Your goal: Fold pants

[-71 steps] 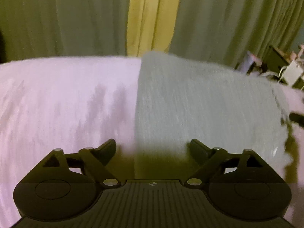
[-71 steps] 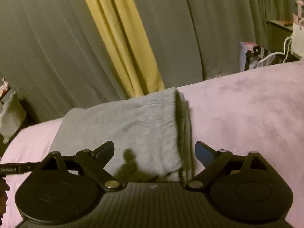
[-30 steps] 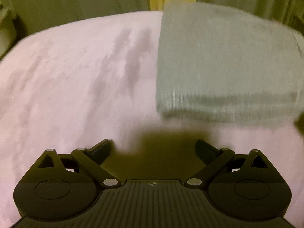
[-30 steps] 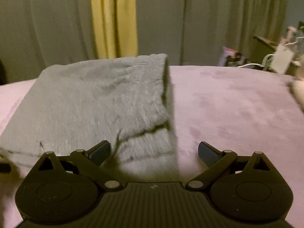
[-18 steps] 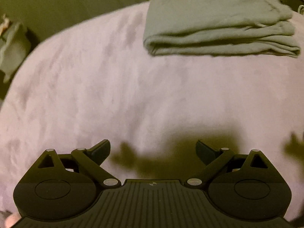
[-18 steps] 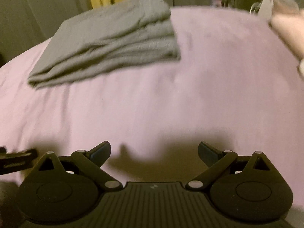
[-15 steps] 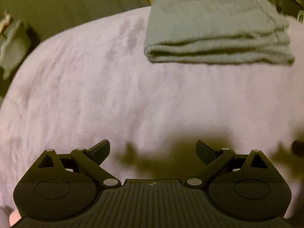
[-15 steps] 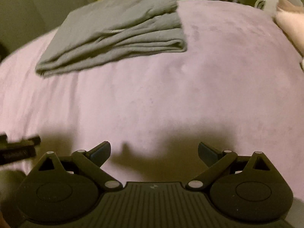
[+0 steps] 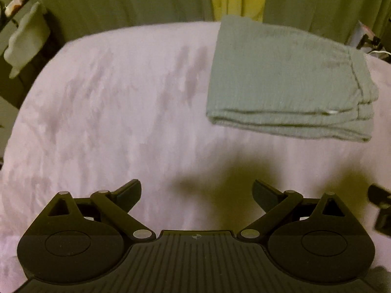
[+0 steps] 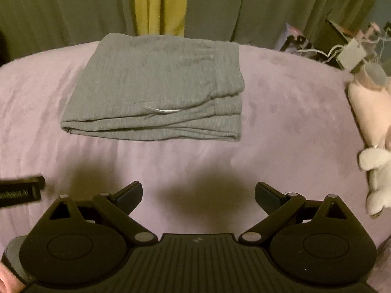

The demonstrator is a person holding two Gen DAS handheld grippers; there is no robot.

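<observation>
Lying folded into a compact grey stack, the pants [image 10: 156, 85] are sitting toward the far edge of the lilac bed [image 10: 281, 112], near the curtains [image 10: 73, 7]. Both tools are hovering over the near edge, well apart from the cloth: the left gripper [image 9: 196, 193] is gaping wide and holding nothing, and the right gripper [image 10: 198, 194] is doing likewise. The fabric is looking soft, limp and light (a knit, likely to sag and slide open if lifted by one layer). Any regrip is probably best made at the stacked near edge, pinching every layer together. A plush toy [image 10: 374, 127] is resting at the right edge.
</observation>
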